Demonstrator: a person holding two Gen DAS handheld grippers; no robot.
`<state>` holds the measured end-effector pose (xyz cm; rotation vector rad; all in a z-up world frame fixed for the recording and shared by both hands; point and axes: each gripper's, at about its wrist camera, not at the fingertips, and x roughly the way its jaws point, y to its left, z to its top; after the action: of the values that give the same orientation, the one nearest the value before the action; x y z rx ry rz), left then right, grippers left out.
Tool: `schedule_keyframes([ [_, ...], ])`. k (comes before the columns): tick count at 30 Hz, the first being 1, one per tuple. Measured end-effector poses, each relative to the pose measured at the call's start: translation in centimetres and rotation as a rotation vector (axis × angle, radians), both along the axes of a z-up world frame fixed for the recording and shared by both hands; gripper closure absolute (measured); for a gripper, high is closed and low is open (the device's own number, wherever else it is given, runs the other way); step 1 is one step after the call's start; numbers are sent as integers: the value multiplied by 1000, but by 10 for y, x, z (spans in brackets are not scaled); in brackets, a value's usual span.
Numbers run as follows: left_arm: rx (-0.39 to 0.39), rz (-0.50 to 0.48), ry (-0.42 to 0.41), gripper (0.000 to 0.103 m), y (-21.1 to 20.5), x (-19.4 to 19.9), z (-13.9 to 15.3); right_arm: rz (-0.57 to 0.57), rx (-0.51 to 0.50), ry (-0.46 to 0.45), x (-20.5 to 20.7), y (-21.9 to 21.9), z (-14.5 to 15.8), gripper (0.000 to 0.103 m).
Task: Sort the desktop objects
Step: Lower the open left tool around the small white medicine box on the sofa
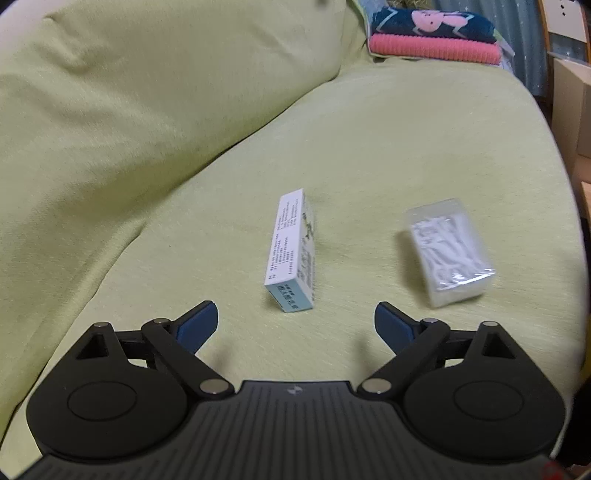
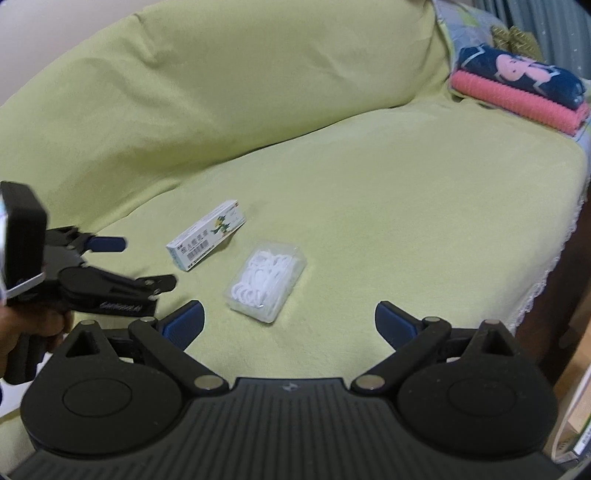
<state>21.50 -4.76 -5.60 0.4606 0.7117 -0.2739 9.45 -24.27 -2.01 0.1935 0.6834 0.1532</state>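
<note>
Lying on the green sofa cover [image 1: 388, 140], a small white carton [image 1: 291, 251] and a clear plastic box of white floss picks [image 1: 448, 253] sit near each other but apart, with bare fabric between them. The carton rests on its long side, printed text on the faces. From the right wrist view the carton lies farther back and to the left, the box of picks nearer and slightly tilted.

The left gripper [image 1: 295, 326] hovers just short of the carton with its blue-padded fingers [image 1: 197, 326] spread wide and holding nothing; the carton's near end lines up between them. The right gripper [image 2: 290, 323] is likewise spread wide and empty, its gap facing the box of picks.

A hand [image 2: 22, 332] grips the left tool's handle at the edge of the right wrist view.

Folded towels [image 1: 436, 35], one dark blue over one pink, sit at the far end of the sofa.
</note>
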Motion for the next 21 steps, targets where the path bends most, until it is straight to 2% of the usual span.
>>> schedule_keyframes([
  [3, 9, 3, 8, 16, 1, 12, -6, 31, -6, -3, 13, 9, -4, 13],
  [9, 17, 5, 18, 19, 4, 27, -12, 36, -14, 1, 44, 21, -11, 27],
  [17, 12, -13, 56, 28, 2, 43, -21, -23, -30, -10, 75, 27, -26, 30],
  [21, 5, -19, 73, 33, 0, 51, -24, -37, -12, 16, 81, 28, -35, 30],
])
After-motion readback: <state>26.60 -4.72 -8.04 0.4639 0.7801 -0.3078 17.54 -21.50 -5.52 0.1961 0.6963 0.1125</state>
